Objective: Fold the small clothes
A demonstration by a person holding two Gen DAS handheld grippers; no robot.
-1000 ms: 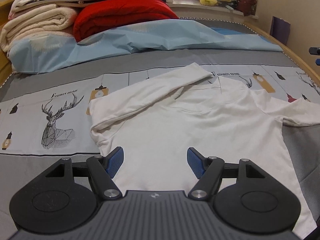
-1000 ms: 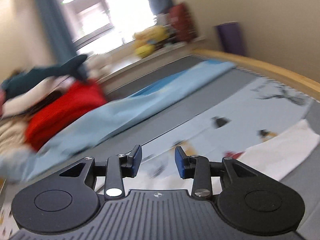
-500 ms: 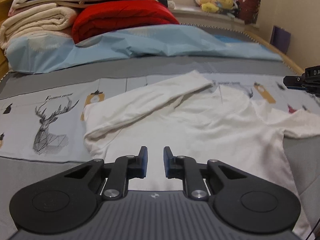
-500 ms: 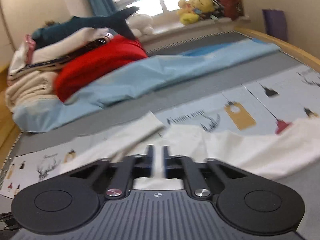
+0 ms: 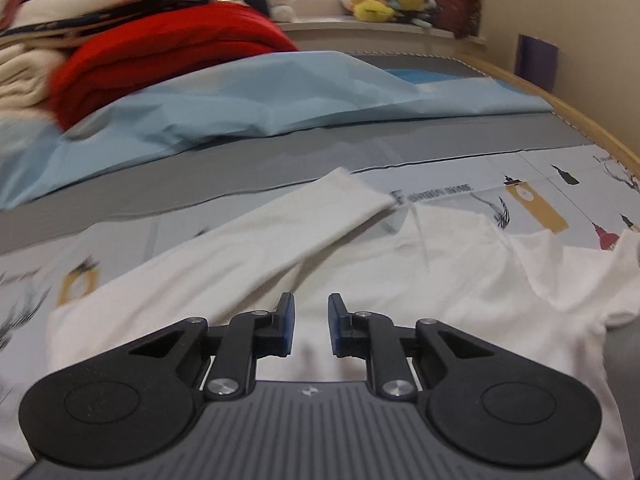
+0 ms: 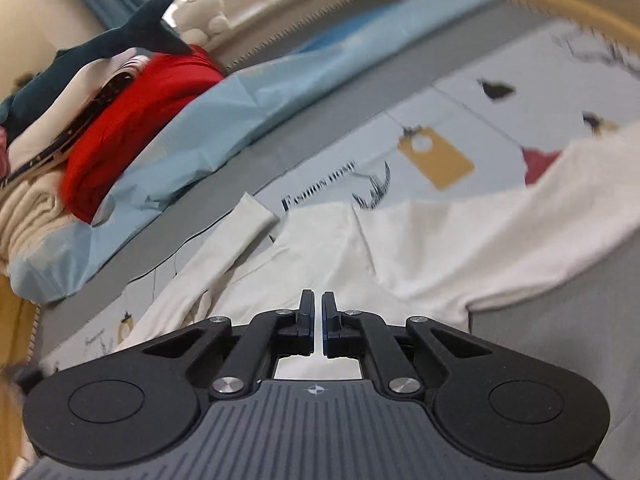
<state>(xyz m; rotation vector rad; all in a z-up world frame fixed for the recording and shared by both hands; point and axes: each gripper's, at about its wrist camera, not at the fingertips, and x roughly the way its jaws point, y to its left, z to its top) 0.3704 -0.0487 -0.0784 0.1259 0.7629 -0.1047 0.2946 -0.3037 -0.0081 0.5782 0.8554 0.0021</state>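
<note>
A white long-sleeved shirt [image 5: 400, 280] lies flat on the bed; it also shows in the right wrist view [image 6: 328, 256]. One sleeve [image 5: 280, 224] is folded in across the chest; the other sleeve [image 6: 500, 232] stretches out to the right. My left gripper [image 5: 311, 330] hovers over the shirt's body with its jaws a narrow gap apart, holding nothing. My right gripper [image 6: 318, 322] is over the shirt near its right armpit, jaws nearly together with only a thin slit, nothing visibly between them.
The bed has a grey and printed sheet [image 5: 520, 200]. A light blue cover [image 5: 240, 100], a red quilt [image 5: 160, 52] and stacked blankets [image 6: 32, 208] lie at the head. A wooden bed rail [image 5: 580, 120] runs along the right. Plush toys [image 5: 380, 0] sit on the windowsill.
My left gripper narrowed from wide open to a small gap and moved forward over the shirt. My right gripper swung down towards the shirt and closed to a thin slit.
</note>
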